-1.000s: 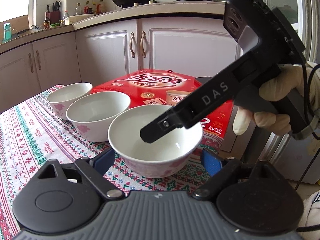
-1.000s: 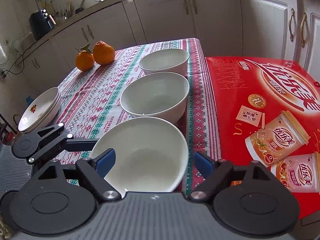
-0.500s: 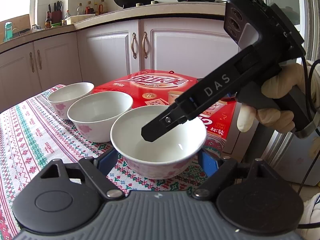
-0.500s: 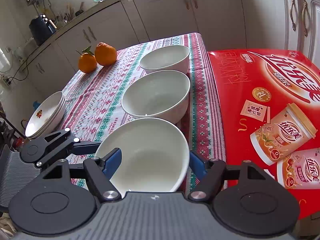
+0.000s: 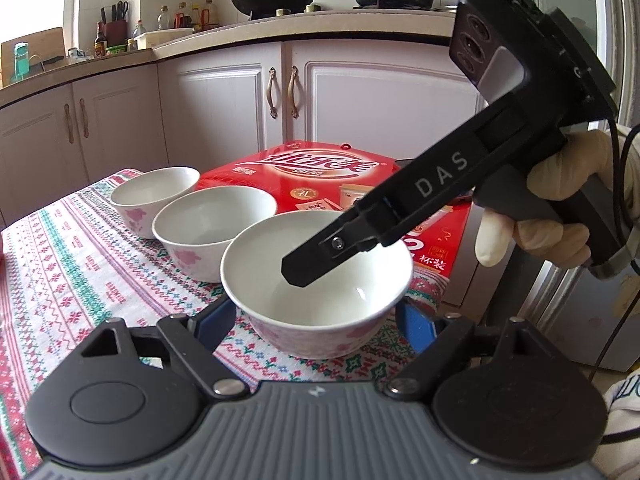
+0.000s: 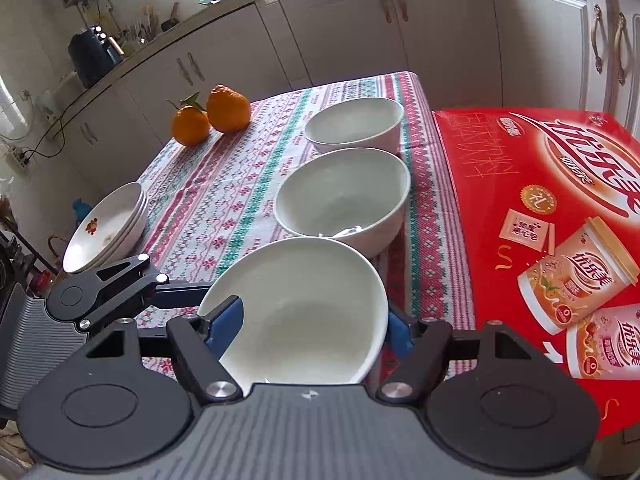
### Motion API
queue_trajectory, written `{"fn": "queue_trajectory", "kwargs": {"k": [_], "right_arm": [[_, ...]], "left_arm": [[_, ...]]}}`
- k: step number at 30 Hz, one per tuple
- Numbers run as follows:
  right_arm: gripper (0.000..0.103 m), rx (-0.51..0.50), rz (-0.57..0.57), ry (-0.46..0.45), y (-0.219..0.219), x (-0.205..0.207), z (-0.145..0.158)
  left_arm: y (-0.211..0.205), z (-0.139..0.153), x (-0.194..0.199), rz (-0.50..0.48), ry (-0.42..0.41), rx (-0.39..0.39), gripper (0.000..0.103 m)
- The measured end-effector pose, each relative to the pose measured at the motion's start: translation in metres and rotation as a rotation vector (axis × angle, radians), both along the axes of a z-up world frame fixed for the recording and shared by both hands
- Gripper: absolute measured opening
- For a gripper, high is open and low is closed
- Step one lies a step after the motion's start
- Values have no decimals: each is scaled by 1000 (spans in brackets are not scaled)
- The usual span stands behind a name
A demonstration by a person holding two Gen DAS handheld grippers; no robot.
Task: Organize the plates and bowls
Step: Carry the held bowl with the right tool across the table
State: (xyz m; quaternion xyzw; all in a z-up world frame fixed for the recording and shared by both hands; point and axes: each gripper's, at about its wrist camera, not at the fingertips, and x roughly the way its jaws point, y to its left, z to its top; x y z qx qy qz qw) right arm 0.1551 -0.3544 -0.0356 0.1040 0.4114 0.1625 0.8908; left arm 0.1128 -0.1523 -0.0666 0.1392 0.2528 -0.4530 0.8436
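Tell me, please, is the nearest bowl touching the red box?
Apart. The right wrist view shows a strip of tablecloth between the bowl and the box.

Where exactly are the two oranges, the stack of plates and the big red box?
oranges (image 6: 228, 109): right wrist view, skin of the larger one.
stack of plates (image 6: 102, 236): right wrist view, inside of the top plate.
red box (image 6: 520, 184): right wrist view, printed lid.

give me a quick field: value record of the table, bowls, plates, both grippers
bowls: three in a row, near bowl, middle bowl, far bowl
plates: stack at the table edge
left gripper: open, fingers either side of near bowl
right gripper: open, straddling near bowl's rim
oranges: two, on tablecloth
red box: beside bowls
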Motion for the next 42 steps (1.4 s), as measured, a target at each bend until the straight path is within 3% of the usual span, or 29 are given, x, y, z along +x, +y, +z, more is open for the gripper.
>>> {"fn": "queue_trajectory", "kwargs": {"k": [19,42], "right_arm": [[79,10,161,-28,76,20,13],[79,-20,251,-3,137,56,-2]], "left_arm": [[67,19,-4,139,-12,26,86],[119,6,16,238,35,29,86]]}}
